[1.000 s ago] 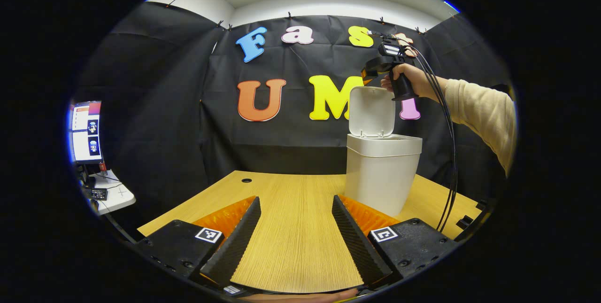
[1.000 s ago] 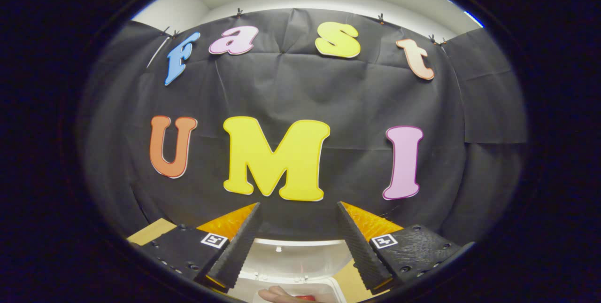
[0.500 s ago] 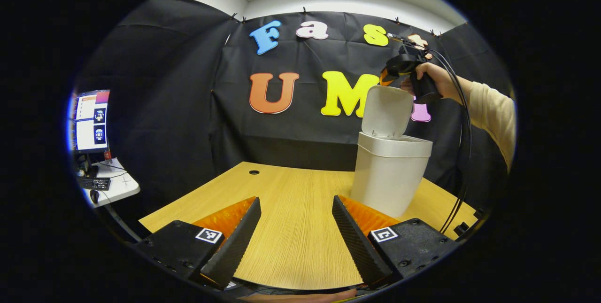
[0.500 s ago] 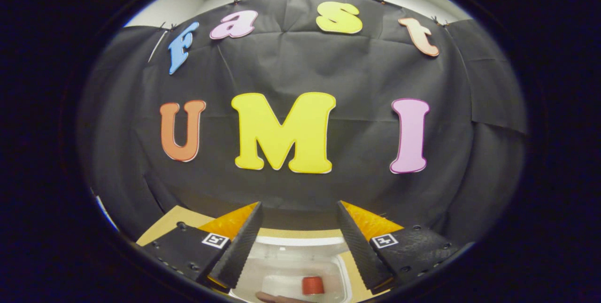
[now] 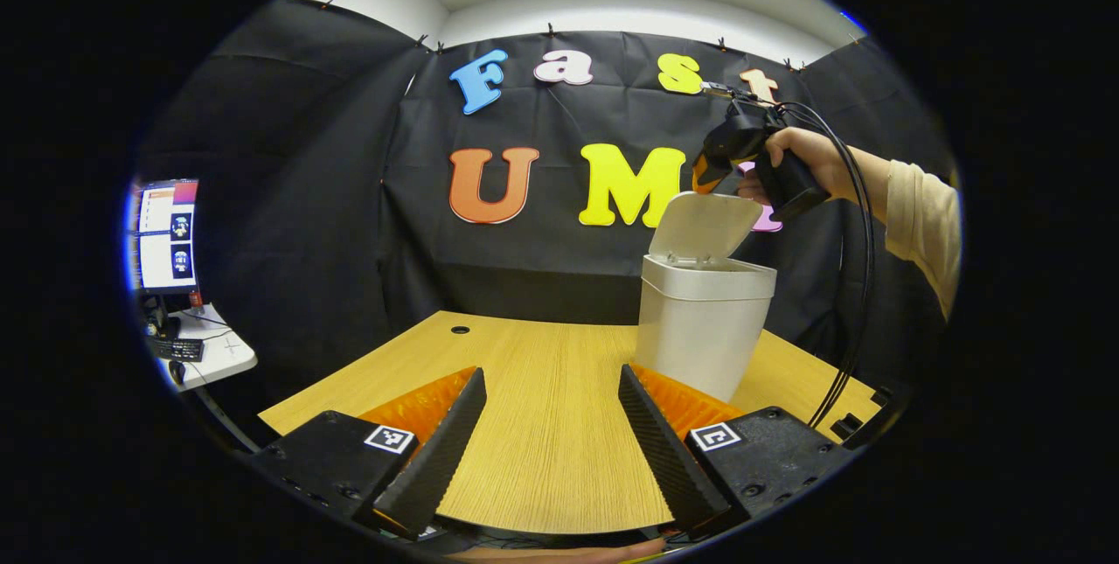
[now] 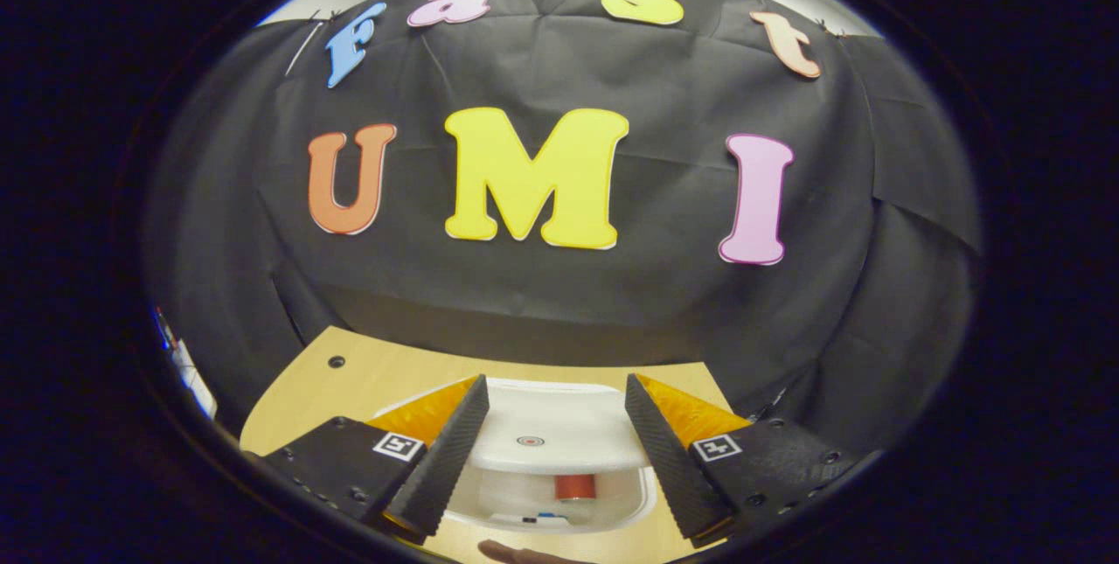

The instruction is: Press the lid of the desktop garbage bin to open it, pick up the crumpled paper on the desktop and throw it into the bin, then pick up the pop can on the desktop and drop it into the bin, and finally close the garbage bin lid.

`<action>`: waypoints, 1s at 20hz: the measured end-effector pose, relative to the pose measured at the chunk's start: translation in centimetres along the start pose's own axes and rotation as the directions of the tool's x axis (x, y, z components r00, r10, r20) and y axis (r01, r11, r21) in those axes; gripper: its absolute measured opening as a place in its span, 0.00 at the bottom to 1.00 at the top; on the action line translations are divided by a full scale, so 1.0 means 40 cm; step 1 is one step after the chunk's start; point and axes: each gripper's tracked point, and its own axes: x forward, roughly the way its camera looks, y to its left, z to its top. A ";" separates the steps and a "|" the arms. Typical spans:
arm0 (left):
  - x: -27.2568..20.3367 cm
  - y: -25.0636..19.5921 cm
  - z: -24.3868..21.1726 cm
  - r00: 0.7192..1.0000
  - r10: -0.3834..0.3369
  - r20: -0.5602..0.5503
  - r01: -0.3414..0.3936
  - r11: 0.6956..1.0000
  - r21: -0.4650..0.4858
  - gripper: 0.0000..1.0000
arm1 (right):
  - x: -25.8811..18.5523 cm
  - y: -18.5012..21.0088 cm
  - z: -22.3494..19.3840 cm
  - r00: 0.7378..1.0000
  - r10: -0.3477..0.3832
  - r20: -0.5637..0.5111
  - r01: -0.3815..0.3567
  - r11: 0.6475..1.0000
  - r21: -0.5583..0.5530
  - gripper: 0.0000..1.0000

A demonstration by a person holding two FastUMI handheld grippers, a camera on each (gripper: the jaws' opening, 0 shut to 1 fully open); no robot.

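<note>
Far left in the left gripper view: lit computer monitor (image 5: 166, 236) on a small white side desk (image 5: 210, 354), off the light wooden tabletop (image 5: 542, 424). A small round cable hole (image 5: 459, 330) near the tabletop's far left corner. Low in the middle, left gripper (image 5: 551, 446) with fingers spread wide over bare wood, nothing between them; square black-and-white marker tags on its body, no readable text. Right of centre, toward the tabletop's far right edge: pale grey-white plastic desktop garbage bin (image 5: 699, 328), tapered, upright, its hinged flat lid (image 5: 706, 226) tilted partway down over the opening. Just above the lid's raised edge, seen from afar, the right gripper (image 5: 710, 169), held in a hand (image 5: 800, 157) with a cream sleeve (image 5: 922, 227), black cables (image 5: 861, 284) trailing down; from here, cannot tell its finger spread or whether it touches the lid.

In the right gripper view, looking down from above: right gripper (image 6: 551, 450) with fingers wide apart, gripping nothing, the lid (image 6: 546, 437) below and between them, a small red ring mark at its centre. Beneath the lid's near edge, inside the bin (image 6: 642, 503): red pop can (image 6: 574, 487) standing upright.
</note>
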 end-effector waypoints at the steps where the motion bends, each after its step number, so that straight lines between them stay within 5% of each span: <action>1: -0.004 0.001 0.005 1.000 0.005 0.007 -0.005 1.000 0.005 0.98 | 0.001 -0.001 -0.018 1.000 -0.007 -0.014 0.006 1.000 -0.021 0.98; 11: -0.011 0.028 0.013 1.000 0.022 0.016 -0.022 1.000 -0.008 0.98 | 0.028 0.004 -0.188 0.991 0.034 -0.132 -0.044 0.997 -0.068 0.99; 18: -0.009 0.052 0.012 0.999 0.044 0.010 -0.044 0.999 -0.019 0.98 | 0.029 0.002 -0.249 0.979 0.072 -0.191 -0.058 0.995 0.080 0.98; 20: -0.010 0.054 0.015 0.999 0.045 0.012 -0.044 0.999 -0.023 0.98 | 0.031 0.001 -0.260 0.977 0.074 -0.198 -0.065 0.997 0.049 0.98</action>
